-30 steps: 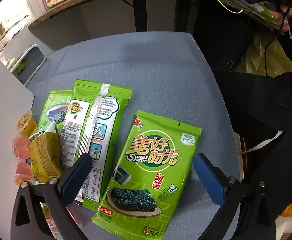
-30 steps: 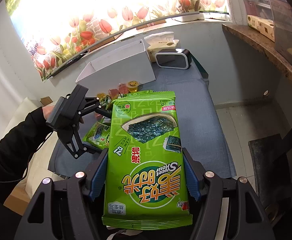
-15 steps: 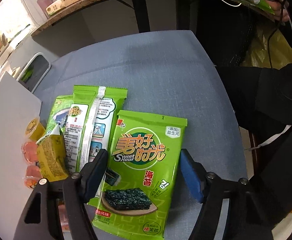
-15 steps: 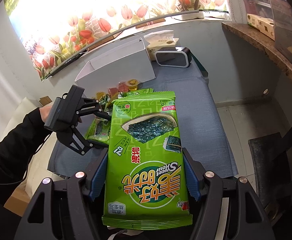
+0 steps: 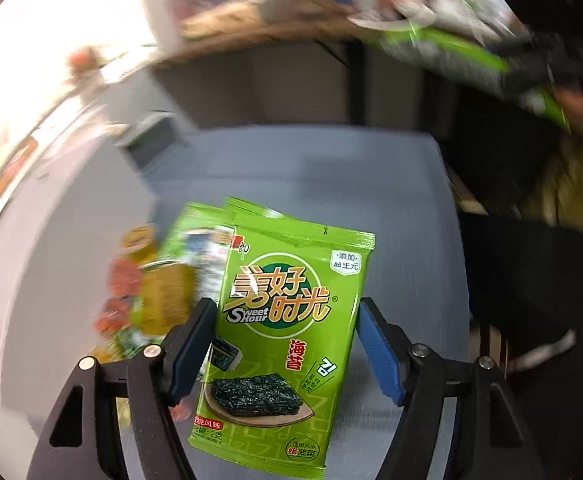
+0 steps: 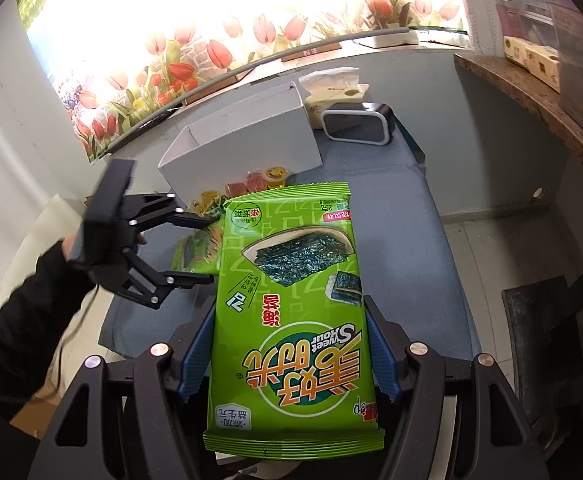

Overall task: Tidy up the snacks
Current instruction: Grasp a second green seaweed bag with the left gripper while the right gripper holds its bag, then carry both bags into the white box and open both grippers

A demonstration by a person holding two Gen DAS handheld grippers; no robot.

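Note:
My left gripper [image 5: 283, 344] is shut on a green seaweed snack packet [image 5: 287, 328] and holds it tilted above the blue-grey cushion [image 5: 331, 176]. My right gripper [image 6: 291, 352] is shut on a stack of the same green seaweed packets [image 6: 291, 320], held well above the cushion [image 6: 403, 240]. The left gripper [image 6: 207, 248] also shows in the right wrist view, at the left. More green packets [image 5: 203, 240], a yellow packet [image 5: 167, 292] and red and orange jelly cups [image 5: 123, 280] lie on the cushion beside a white box [image 6: 243, 140].
A black-framed device [image 6: 357, 122] and a tissue pack [image 6: 331, 88] stand behind the white box. A wooden shelf [image 6: 539, 96] runs along the right. The left wrist view is motion-blurred.
My left gripper has closed on the seaweed packet that lay on the cushion and lifted it. My right gripper still holds its stack in the same place.

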